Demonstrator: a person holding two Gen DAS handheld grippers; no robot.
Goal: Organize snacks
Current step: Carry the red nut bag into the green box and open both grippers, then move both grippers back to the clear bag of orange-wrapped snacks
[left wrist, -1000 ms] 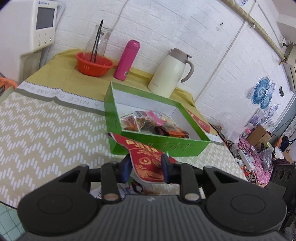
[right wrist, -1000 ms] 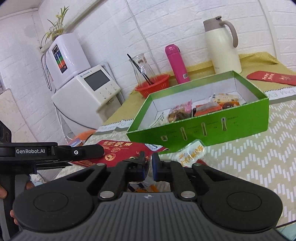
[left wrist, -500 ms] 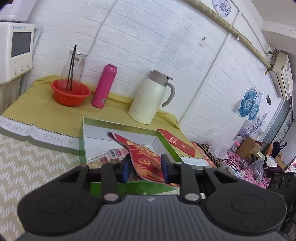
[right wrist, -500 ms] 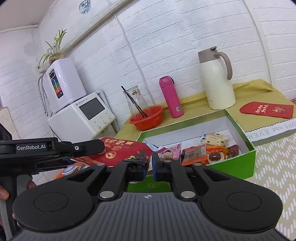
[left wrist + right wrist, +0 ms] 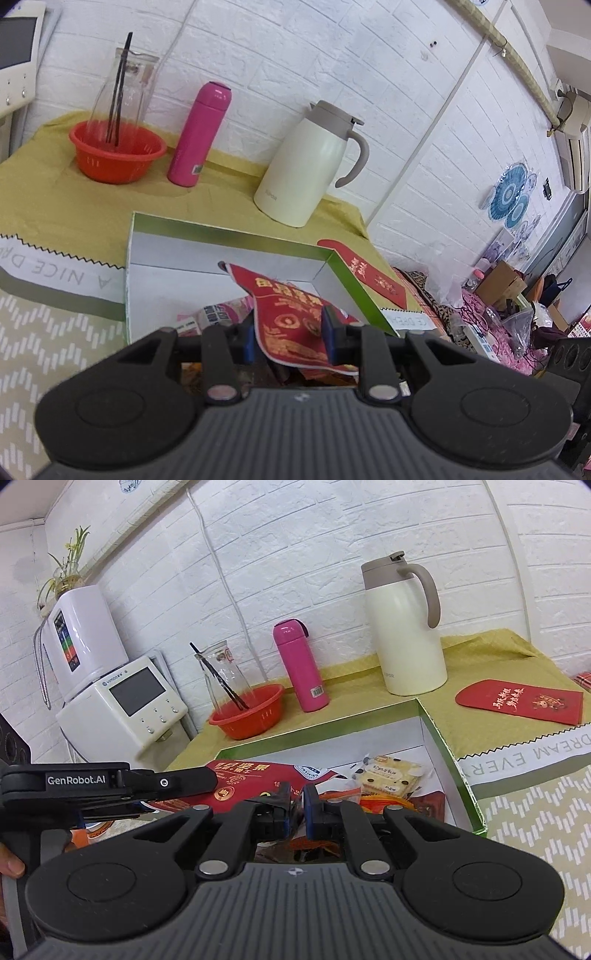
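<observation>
My left gripper (image 5: pixel 290 332) is shut on a red snack packet (image 5: pixel 291 317) and holds it over the open green box (image 5: pixel 347 280). In the right wrist view the same packet (image 5: pixel 243 775) hangs above the box (image 5: pixel 450 760), with the left gripper's arm (image 5: pixel 110 786) coming in from the left. The box holds several wrapped snacks, among them a biscuit pack (image 5: pixel 388 775). My right gripper (image 5: pixel 296 808) is over the box's near side, its jaws almost together with a narrow gap; I cannot tell whether it holds anything.
At the back stand a cream jug (image 5: pixel 314 166), a pink flask (image 5: pixel 199 136) and a red basket with a glass carafe (image 5: pixel 116 151). A red envelope (image 5: pixel 521 701) lies right of the box. A white appliance (image 5: pixel 122 701) stands off the table's left end.
Both grippers rose from the table in front of the box and moved forward over it. The left one carried the red packet from table level to above the box's inside.
</observation>
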